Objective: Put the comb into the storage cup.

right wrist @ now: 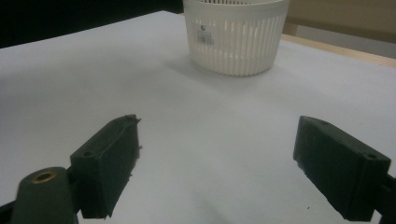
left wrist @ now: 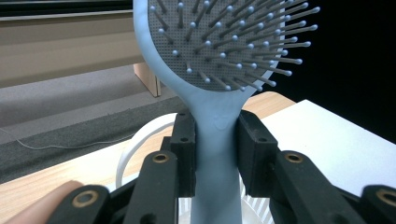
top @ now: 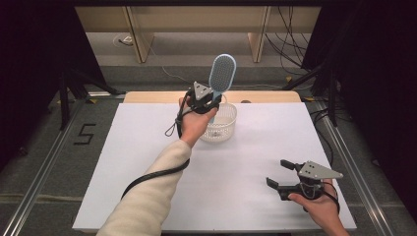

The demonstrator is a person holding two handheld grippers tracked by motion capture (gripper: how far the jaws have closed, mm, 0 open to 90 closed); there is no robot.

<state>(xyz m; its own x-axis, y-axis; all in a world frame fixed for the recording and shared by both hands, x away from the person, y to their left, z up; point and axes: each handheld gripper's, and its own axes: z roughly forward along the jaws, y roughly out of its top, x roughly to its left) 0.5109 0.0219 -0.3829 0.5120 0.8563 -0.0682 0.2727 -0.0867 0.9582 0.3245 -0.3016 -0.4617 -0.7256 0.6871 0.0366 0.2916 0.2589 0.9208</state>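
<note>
Left gripper (top: 210, 104): jaws clamped on the handle of a light-blue hairbrush (top: 222, 73), held upright directly above the white slatted basket (top: 227, 129), bristled head uppermost; in the left gripper view the handle (left wrist: 215, 154) sits squarely between both black pads, basket rim visible beneath. Basket: standing on the white table sheet (top: 147, 162), toward its far edge, centre. Right gripper (top: 282, 173): jaws spread wide, holding nothing, low over the sheet well apart from the basket, on its near right side, pointing toward it.

A black "5" is marked on the floor (top: 84, 133).
</note>
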